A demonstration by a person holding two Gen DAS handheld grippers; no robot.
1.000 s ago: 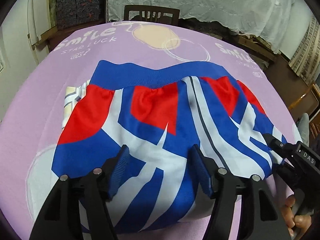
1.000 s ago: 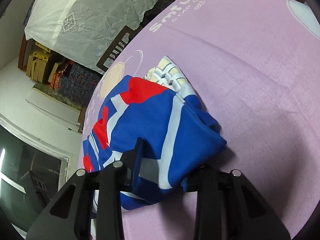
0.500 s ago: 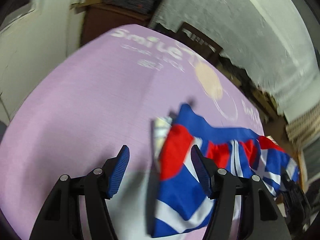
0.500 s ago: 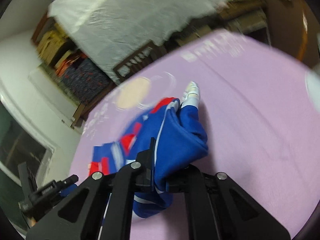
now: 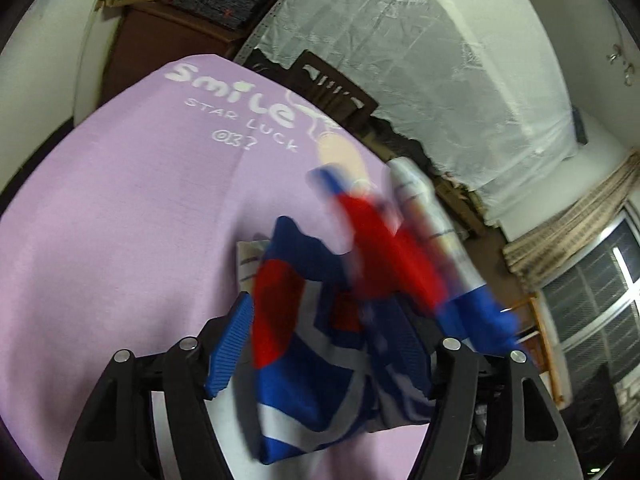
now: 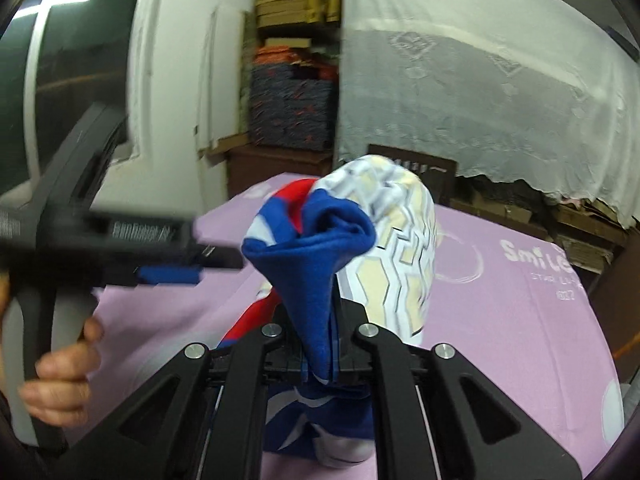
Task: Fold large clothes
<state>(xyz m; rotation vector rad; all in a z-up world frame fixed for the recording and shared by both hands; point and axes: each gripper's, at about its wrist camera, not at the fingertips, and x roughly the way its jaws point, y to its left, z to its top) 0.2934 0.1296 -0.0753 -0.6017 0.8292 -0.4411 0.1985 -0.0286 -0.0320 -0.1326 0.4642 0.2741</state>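
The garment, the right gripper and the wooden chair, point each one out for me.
garment (image 6: pixel 316 248): right wrist view, bunched blue fold.
right gripper (image 6: pixel 320 320): right wrist view, between fingertips clamped on cloth.
wooden chair (image 5: pixel 332 84): left wrist view, backrest.

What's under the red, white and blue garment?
The garment lies partly on a lilac tablecloth; the right gripper pinches one bunched end off the table. A pale patterned layer shows beneath; anything under the heap is hidden.

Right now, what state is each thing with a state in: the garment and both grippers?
Garment: bunched, one end lifted off the purple tablecloth.
Right gripper: shut on the garment.
Left gripper: jaws opening, garment between them, not pinched.
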